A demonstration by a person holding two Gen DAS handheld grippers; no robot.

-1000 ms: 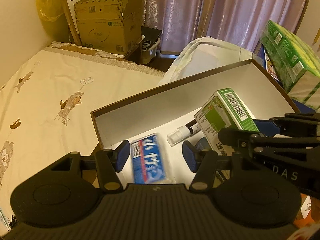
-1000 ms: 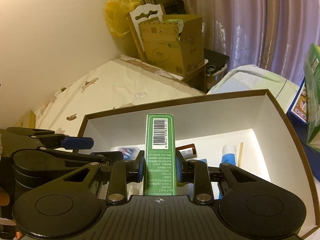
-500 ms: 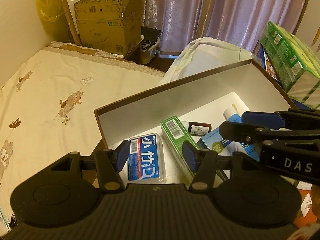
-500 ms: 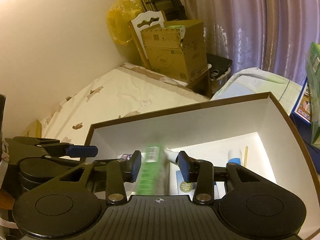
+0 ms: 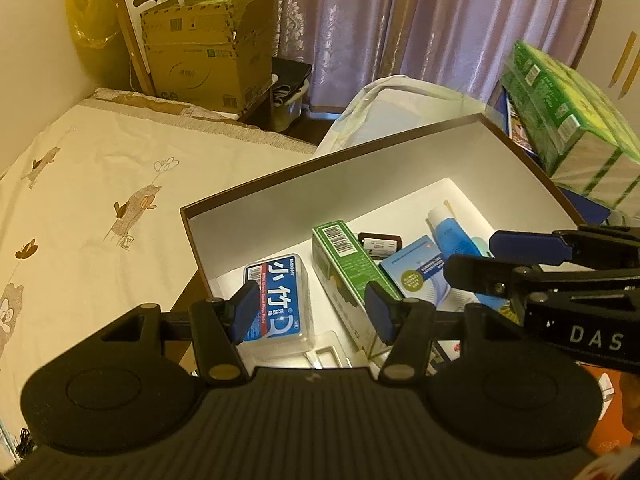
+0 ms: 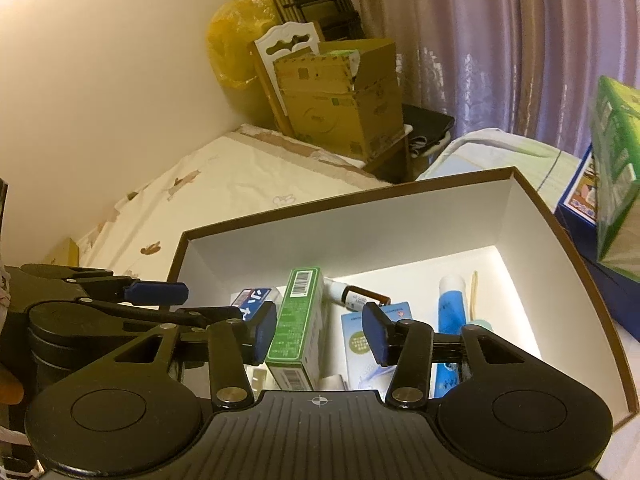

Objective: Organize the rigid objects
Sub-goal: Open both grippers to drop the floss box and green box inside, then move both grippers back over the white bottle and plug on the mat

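Right gripper [image 6: 319, 328] above brown-rimmed white cardboard box [image 6: 360, 236], jaws just opening, pads clear of long green carton with barcode [image 6: 298, 320]; carton lies flat on box floor, between blue-and-white dental floss pack [image 5: 276, 300] and light blue leaflet box [image 5: 420, 272]; small brown glass bottle [image 5: 380, 245] just behind; blue tube [image 6: 450, 316] further right; left gripper [image 5: 312, 312] spread over floss pack, pinching nothing; cream cartoon-print bedsheet [image 5: 100, 184] beside box.
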